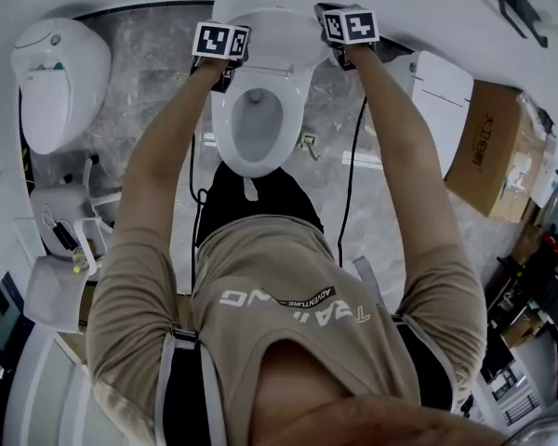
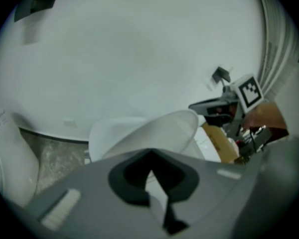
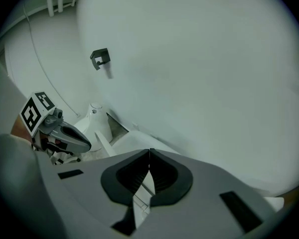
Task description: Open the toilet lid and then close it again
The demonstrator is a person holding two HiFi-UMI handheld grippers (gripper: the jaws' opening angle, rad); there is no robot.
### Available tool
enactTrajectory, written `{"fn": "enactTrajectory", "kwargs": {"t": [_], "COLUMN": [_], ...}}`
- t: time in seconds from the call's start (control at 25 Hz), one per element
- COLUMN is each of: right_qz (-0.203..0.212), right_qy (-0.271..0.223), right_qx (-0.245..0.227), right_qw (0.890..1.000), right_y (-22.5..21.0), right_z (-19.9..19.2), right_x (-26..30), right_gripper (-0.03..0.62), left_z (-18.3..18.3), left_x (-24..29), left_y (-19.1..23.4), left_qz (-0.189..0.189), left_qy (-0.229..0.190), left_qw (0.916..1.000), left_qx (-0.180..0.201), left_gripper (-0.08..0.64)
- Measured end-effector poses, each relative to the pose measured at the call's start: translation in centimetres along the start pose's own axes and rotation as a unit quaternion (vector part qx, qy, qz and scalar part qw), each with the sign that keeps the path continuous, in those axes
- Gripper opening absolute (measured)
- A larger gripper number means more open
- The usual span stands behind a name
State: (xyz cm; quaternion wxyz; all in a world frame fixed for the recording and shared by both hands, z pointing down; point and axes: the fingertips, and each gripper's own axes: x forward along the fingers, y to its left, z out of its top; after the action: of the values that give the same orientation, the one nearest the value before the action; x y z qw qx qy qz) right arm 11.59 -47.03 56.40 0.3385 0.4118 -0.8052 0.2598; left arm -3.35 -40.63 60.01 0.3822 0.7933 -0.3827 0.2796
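Note:
A white toilet [image 1: 256, 124] stands in front of me, its bowl and seat showing. Its lid [image 1: 260, 15] is raised at the back; in the left gripper view the lid [image 2: 162, 131] leans tilted just beyond the jaws. My left gripper [image 1: 225, 56] sits at the seat's left rear corner, jaws shut with nothing between them [image 2: 150, 154]. My right gripper [image 1: 346, 46] hovers at the lid's right side, and its jaws [image 3: 149, 152] meet at the tips, holding nothing. Each gripper sees the other: the right gripper [image 2: 224, 107], the left gripper [image 3: 60, 133].
Another white toilet [image 1: 51, 82] stands at the left, and a white unit [image 1: 442, 86] and a cardboard box [image 1: 488, 147] at the right. Cables [image 1: 358, 161] lie on the marble floor. A black hook [image 3: 99, 59] is fixed to the white wall behind.

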Motion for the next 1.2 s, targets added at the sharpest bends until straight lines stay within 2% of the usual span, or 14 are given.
{"fn": "enactTrajectory", "kwargs": {"t": [0.24,0.4,0.8,0.92,1.2], "right_qz": [0.040,0.072,0.126,0.129,0.127], "right_qy": [0.014,0.012,0.060,0.077,0.093], "right_qx": [0.000,0.033,0.007,-0.013,-0.023], "right_qw": [0.999,0.997,0.990,0.989,0.987], "right_y": [0.8,1.2,3.9,4.8,6.7], "right_z": [-0.3,-0.5,-2.5,-3.2,-4.9], "right_x": [1.2,1.2,-0.2,-0.6,-2.0], "right_gripper": [0.014,0.014,0.014,0.014,0.014], "left_z": [-0.4,-0.4,-1.7,-1.8,-3.9], "left_x": [0.3,0.5,-0.3,-0.7,-2.1], "left_y": [-0.3,-0.1,-0.3,-0.8,-1.7], "left_qz": [-0.010,-0.015,-0.030,-0.036,-0.044], "left_qy": [-0.004,-0.003,0.012,0.016,0.029], "left_qw": [0.9997,0.9996,0.9992,0.9990,0.9985], "left_qx": [-0.021,-0.023,-0.022,-0.021,-0.015], "left_gripper": [0.005,0.005,0.005,0.005,0.005]}}
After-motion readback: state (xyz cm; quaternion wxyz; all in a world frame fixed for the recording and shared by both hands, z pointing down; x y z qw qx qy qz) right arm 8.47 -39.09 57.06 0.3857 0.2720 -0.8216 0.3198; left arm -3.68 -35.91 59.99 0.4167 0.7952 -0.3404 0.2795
